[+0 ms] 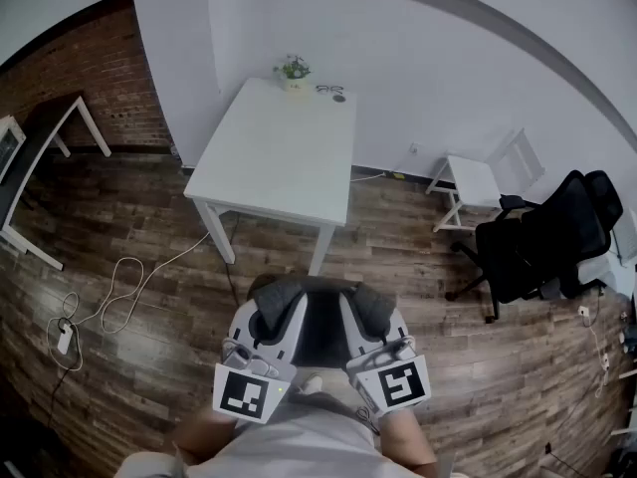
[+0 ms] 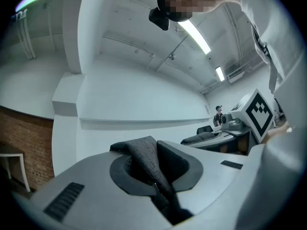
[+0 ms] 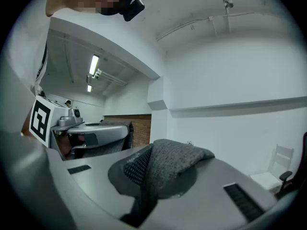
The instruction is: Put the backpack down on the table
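One white table point(image 1: 274, 152) ahead; backpack point(image 1: 320, 335) not on it, held up close to the person, short of the near edge; left gripper point(image 2: 158, 186) clamped on a grey strap point(image 2: 141, 152), right gripper point(image 3: 144, 195) clamped on the other strap point(image 3: 172, 162); small plant point(image 1: 293, 68) at table's far edge

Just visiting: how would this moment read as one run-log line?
left tongs: shut on strap | right tongs: shut on other strap | backpack: held up, short of table
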`<state>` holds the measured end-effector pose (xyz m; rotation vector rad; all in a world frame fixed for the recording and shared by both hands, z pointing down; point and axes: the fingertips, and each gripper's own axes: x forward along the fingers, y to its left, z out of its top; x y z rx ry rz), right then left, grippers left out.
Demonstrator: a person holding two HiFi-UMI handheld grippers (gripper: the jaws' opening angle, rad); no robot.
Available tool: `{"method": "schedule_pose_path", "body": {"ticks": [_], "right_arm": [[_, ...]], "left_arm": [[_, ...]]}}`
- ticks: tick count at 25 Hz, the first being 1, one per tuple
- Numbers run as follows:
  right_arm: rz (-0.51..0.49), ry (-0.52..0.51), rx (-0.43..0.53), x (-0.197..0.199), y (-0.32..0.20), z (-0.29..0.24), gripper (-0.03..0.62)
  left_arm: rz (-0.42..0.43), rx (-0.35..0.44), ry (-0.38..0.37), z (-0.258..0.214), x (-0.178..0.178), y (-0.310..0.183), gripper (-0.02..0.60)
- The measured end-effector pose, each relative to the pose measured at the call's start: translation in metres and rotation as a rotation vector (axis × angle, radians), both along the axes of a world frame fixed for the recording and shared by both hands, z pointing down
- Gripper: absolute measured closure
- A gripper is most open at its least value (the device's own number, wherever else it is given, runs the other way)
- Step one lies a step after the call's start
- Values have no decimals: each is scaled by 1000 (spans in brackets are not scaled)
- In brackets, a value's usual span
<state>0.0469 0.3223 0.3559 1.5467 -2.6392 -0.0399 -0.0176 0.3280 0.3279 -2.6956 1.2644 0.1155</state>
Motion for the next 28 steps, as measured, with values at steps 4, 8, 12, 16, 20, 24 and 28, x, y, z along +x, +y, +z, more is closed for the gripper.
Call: {"method": "schedule_pose_path", "body": {"ticks": [4, 8, 12, 16, 20, 24, 28], "right_arm": [[-33, -16, 32, 1, 13, -10, 551], [-79, -14, 37, -3, 14, -10, 551], [-113, -39, 9, -6, 11, -9, 551], [-134, -51, -27, -2, 5, -8, 549], [-177, -56, -4, 3, 9, -6, 549], [-200, -31, 21, 6, 6, -5, 551], [-202, -22, 7, 5, 4, -6, 551]], "left_arm": [[-15, 16, -56, -6, 5, 8, 529], [-58, 0, -2, -10, 3, 7, 529], [-84, -12, 2, -7, -2, 6, 529], [-104, -18, 0, -6, -3, 4, 529], [-125, -14, -17, -1, 3, 2, 529], [-143, 24, -26, -1, 7, -8, 529], [-151, 27, -21, -3, 5, -11, 529]]}}
